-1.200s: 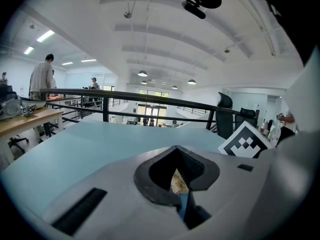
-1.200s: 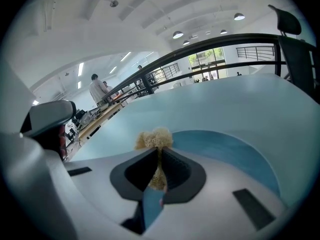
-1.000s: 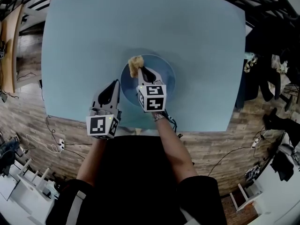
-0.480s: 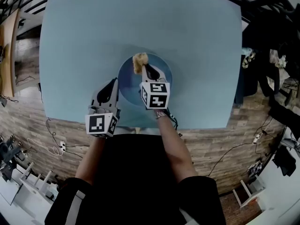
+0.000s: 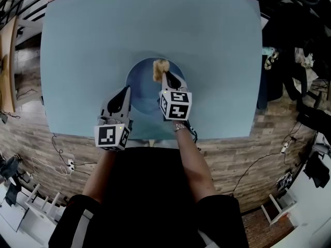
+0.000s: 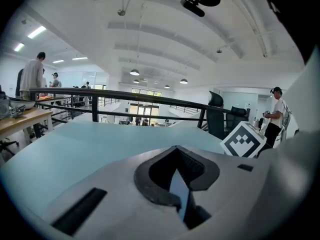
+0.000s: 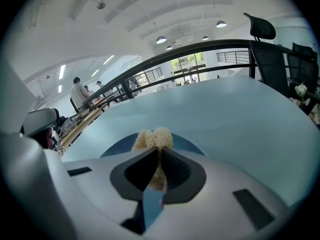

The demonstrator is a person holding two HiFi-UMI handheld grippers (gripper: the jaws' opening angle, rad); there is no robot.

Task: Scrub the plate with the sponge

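Pinching sponge (image 5: 160, 69) on plate (image 5: 140, 96): right gripper (image 5: 164, 77)

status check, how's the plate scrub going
Right gripper shut on sponge at far rim of blue plate. Left gripper shut, empty, by its left edge. Nothing in the way.

the table (image 5: 217, 45) is a pale, powdery blue, and the plate (image 5: 142, 89) a deeper blue. the sponge (image 5: 160, 68) is straw-yellow. the left gripper (image 5: 126, 90) and the right gripper (image 5: 164, 75) are light grey, black inside the jaws. each carries a white cube (image 5: 176, 105) patterned with black squares. the floor (image 5: 227, 154) is brown wood planks.
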